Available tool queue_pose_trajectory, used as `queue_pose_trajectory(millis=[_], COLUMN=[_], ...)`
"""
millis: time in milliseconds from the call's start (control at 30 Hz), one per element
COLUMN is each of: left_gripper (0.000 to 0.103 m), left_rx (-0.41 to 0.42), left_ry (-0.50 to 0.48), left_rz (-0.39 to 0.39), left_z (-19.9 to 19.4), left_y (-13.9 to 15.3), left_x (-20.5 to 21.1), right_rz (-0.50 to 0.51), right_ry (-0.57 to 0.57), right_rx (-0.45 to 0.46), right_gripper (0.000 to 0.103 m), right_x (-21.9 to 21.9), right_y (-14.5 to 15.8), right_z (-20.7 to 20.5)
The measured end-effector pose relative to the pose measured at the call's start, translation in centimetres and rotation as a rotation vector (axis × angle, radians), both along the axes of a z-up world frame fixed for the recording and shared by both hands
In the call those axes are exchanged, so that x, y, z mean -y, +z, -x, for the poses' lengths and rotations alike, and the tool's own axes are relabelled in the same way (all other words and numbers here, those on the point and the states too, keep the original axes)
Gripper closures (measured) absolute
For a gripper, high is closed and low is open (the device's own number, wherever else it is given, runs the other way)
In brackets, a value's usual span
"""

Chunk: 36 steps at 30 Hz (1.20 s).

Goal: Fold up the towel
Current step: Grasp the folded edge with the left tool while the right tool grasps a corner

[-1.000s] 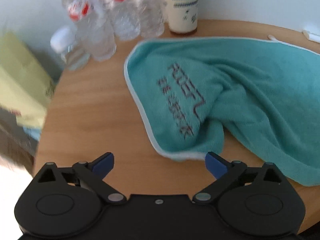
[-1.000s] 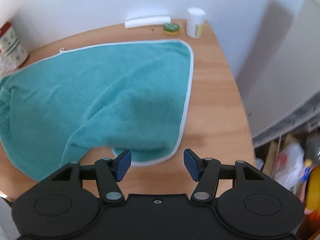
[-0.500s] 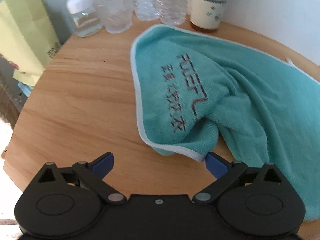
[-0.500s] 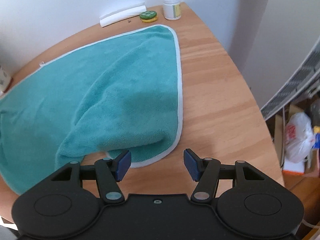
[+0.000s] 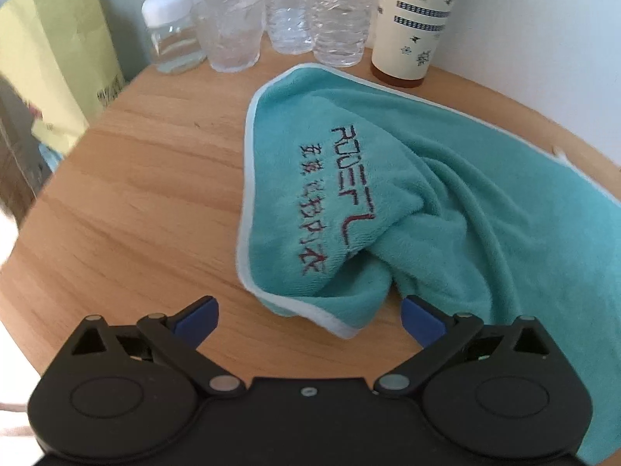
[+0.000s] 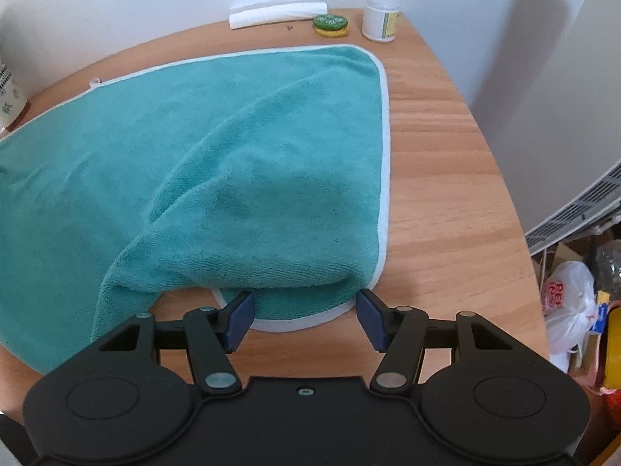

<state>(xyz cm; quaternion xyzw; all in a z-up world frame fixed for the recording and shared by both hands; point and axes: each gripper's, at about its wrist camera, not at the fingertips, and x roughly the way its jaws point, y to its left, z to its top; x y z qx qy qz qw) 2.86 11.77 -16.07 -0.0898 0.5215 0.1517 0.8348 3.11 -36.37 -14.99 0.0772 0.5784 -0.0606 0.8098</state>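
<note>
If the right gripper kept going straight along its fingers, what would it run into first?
Most likely the teal towel: its white-bordered near corner lies between the open right gripper fingers, just ahead of the pads. The wooden table sits under it. Depth is hard to judge.

Towel (image 6: 233, 163) corner between spread jaws

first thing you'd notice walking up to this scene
The teal towel dominates, spread rumpled across the round wooden table, with dark lettering near its left end and a white-trimmed corner lying between the open jaws of each gripper. Next come the clear water bottles and patterned cream cup lined along the far edge by the wall.
</note>
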Motion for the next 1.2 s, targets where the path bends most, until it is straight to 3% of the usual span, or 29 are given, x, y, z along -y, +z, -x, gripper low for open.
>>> queue_pose_trajectory(millis=[100,167,200,233,267,333,367,433,500,667,867,1000,1100,1200], left_gripper=[0.002,0.008,0.017,0.029,0.033,0.054,0.061,0.069,0.076,0.076,0.081,0.081,0.081,0.081], left_rx=[0.001,0.006,0.007,0.013,0.023,0.033,0.040,0.051,0.059,0.056,0.023,-0.012,-0.039,-0.092], left_ry=[0.030,0.031,0.031,0.031,0.033,0.037,0.041,0.043,0.052,0.048,-0.122,-0.190,-0.242,-0.266], left_rz=[0.001,0.029,0.041,0.046,0.047,0.038,0.029,0.030,0.035,0.015,-0.071,-0.063,-0.099,-0.059], left_z=[-0.5,-0.5,-0.5,-0.6,-0.6,-0.7,-0.7,-0.6,-0.5,0.0,1.0,1.2,1.2,1.0], left_y=[-0.7,-1.0,-1.0,-1.1,-1.0,-1.1,-1.1,-1.1,-1.1,0.1,5.3,8.0,8.4,8.2], left_x=[0.1,-0.1,-0.2,-0.2,-0.2,-0.3,-0.3,-0.5,-0.9,-1.9,-1.8,-2.9,-3.2,-4.0], right_rz=[0.012,0.018,0.020,0.021,0.023,0.021,0.019,-0.003,-0.019,-0.026,0.025,0.064,0.044,0.064], right_ry=[0.000,0.006,0.005,0.003,0.011,0.046,0.058,0.077,0.072,0.028,0.060,0.105,0.101,0.126], right_rx=[-0.011,-0.021,-0.024,-0.025,-0.021,-0.017,-0.018,-0.029,-0.036,-0.035,-0.001,0.000,-0.011,-0.033], right_gripper=[0.040,0.040,0.041,0.044,0.048,0.065,0.069,0.085,0.089,0.092,0.092,0.093,0.093,0.093], right_x=[-0.1,-0.2,-0.3,-0.4,-0.6,-1.1,-1.3,-1.5,-1.5,-0.2,1.4,3.0,4.1,4.1], right_y=[-0.2,-0.2,-0.3,-0.3,-0.2,-0.2,-0.2,-0.1,-0.1,0.4,3.5,5.5,5.9,5.6], right_z=[-0.1,-0.4,-0.5,-0.6,-0.6,-0.7,-0.8,-1.1,-1.3,-1.1,-0.2,0.4,0.4,0.5])
